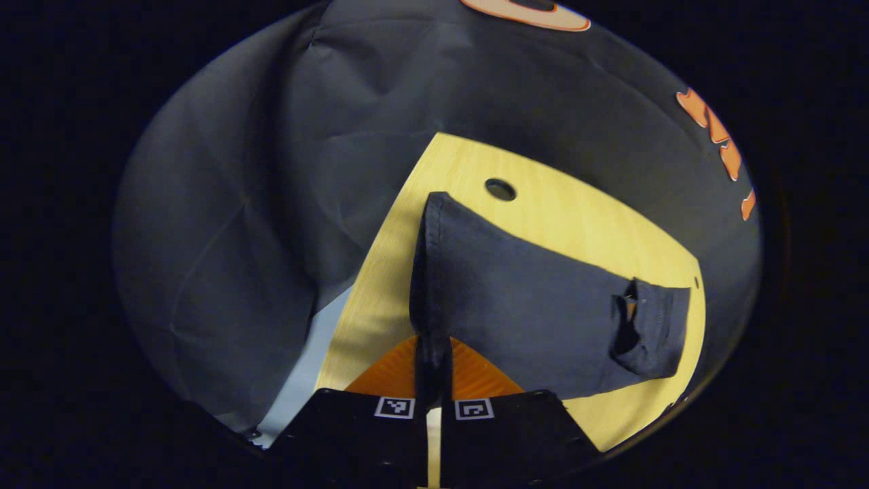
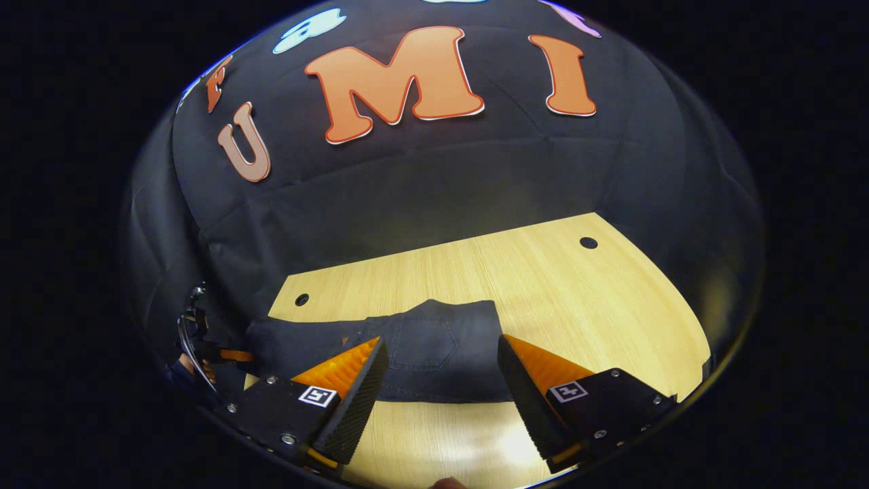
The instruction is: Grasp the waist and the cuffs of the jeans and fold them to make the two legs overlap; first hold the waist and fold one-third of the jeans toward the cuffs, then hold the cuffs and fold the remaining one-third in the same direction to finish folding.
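Dark denim jeans (image 1: pixel 529 305) lie flat on the wooden table (image 1: pixel 577 210), the legs overlapped. My left gripper (image 1: pixel 433 350) is shut on the near corner of the narrow end, and the cloth rises in a ridge between its fingers. The other end (image 1: pixel 652 333) lies rumpled at the right. In the right gripper view the jeans (image 2: pixel 434 326) show a back pocket. My right gripper (image 2: pixel 441 360) stands open just above that end, one finger at each side, touching nothing. The left gripper (image 2: pixel 204 353) shows at the far left by the jeans' other end.
The table top (image 2: pixel 543 285) has round holes near its back corners (image 2: pixel 588 242) (image 2: pixel 302 299) (image 1: pixel 500 189). The booth's black cloth wall hangs close behind the table. Bare wood runs to the right of the jeans and in front of them.
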Motion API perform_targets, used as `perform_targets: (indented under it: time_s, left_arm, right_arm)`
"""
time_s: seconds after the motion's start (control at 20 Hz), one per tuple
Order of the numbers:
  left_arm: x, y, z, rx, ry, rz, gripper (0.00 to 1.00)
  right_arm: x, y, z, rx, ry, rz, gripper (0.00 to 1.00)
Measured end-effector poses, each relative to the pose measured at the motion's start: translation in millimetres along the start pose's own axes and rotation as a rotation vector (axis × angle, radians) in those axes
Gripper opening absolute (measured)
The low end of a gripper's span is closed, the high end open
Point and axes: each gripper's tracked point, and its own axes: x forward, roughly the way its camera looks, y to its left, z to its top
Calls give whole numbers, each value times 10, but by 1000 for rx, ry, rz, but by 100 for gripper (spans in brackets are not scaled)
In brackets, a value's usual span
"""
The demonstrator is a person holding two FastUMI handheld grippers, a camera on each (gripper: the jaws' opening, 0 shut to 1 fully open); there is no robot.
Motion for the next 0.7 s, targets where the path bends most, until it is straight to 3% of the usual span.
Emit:
perform_targets:
  time_s: [0.7]
  left_arm:
    - [-1473, -380, 686, 97, -254, -192, 7]
  right_arm:
    - [109, -205, 96, -81, 4, 75, 99]
